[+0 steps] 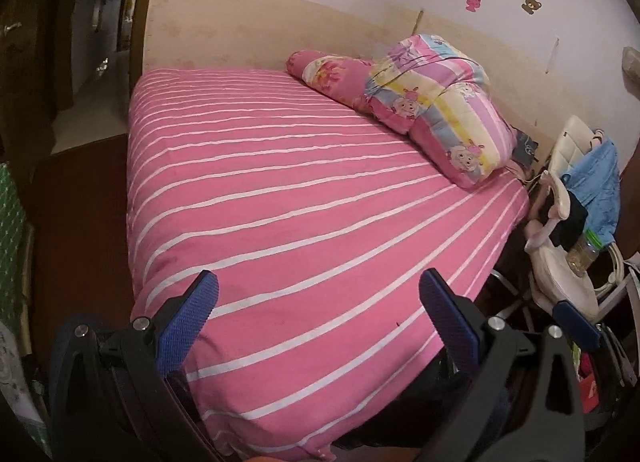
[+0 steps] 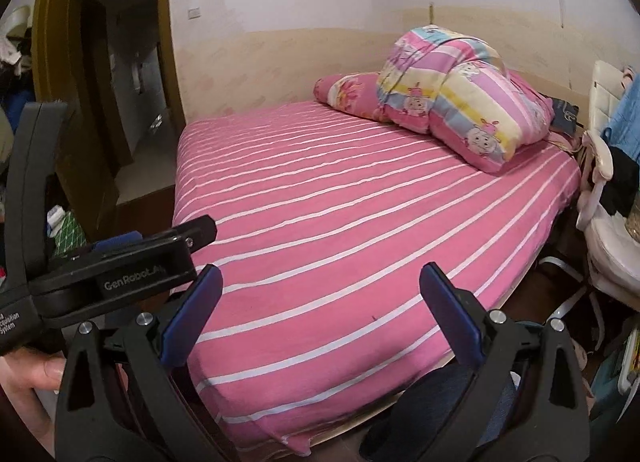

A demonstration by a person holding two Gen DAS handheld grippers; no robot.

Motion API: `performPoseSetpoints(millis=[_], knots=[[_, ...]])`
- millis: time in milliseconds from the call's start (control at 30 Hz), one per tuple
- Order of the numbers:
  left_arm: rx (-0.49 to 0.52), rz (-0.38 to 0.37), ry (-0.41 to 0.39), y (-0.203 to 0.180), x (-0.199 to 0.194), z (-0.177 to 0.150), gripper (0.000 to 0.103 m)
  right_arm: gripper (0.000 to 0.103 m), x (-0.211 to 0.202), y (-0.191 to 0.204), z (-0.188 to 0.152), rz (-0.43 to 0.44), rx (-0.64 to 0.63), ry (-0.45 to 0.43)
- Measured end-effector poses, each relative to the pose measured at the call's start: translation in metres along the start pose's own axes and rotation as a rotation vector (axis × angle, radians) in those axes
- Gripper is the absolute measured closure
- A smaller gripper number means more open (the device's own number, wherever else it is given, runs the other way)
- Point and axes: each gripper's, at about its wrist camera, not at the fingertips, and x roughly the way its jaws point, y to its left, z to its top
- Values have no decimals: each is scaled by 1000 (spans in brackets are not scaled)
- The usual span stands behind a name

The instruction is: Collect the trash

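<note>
Both grippers up over the near corner of the bed [image 1: 280, 181], pointed across the pink striped sheet toward the far wall. Left gripper [image 1: 318, 298]: fingers [image 1: 200, 302] spread wide, nothing between them. Right gripper [image 2: 320, 294]: fingers [image 2: 444, 302] just as wide, also empty; left gripper body visible at the left edge of the right view, held in a hand [image 2: 28, 378].

No clear trash on the sheet, only 1 tiny dark speck near the front, too small to identify. Folded quilt [image 1: 440, 109] and pillow [image 1: 332, 73] at the head, not trash by the look of them. Likeliest candidate: a clear plastic bottle [image 1: 584, 258] with a green label, standing on the white chair [image 1: 568, 286] just beside the bed, next to blue and dark clothes [image 1: 600, 185]. Contents unclear, maybe partly full.

Judged handling: light, thin-walled, smooth, apt to dent and slip under a hard squeeze, easy to tip on the soft seat. Best grip across the body at mid-height, below the label, fingers square to it, closing gently. More clutter low on the right, too dim to sort.
</note>
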Motion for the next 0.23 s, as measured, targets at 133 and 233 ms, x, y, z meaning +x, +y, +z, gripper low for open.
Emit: performPoseSetpoints(millis=[133, 233], knots=[[-5, -13, 17, 3, 2, -2, 6, 5, -1, 9, -6, -6, -12, 4], [-4, -12, 20, 4, 0, -6, 6, 5, -2, 14, -10, -11, -18, 7]])
